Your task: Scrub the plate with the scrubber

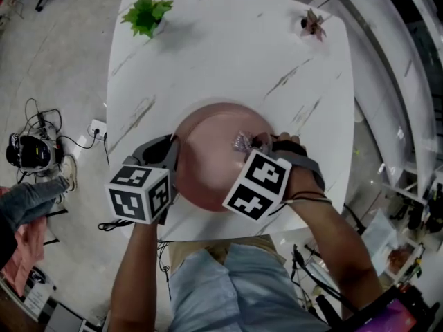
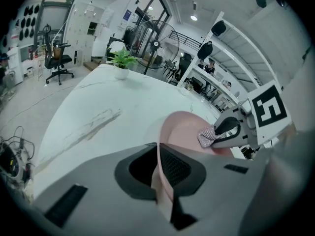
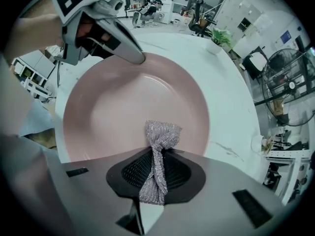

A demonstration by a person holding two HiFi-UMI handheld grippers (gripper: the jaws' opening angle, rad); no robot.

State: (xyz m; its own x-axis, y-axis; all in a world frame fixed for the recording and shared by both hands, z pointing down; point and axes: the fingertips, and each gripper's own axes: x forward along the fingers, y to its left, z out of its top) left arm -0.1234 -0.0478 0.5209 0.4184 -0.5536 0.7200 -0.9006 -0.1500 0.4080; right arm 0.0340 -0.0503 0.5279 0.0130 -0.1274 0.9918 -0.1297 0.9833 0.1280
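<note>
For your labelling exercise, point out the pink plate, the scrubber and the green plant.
pink plate (image 3: 128, 102): right gripper view, bare inner floor.
scrubber (image 3: 162, 134): right gripper view, its knotted silvery end.
green plant (image 1: 146, 14): head view, its leaves.

Head view steeply down over table (image 1: 228, 54), both gripper views close, facing inward, sharing the plate (image 3: 133, 97)

White grey-veined marble-look table (image 1: 228, 54) with rounded corners, shallow round pink plate (image 1: 208, 151) at its near edge, small leafy green potted plant (image 1: 147, 14) at far left corner, small pinkish plant (image 1: 313, 24) far right
</note>
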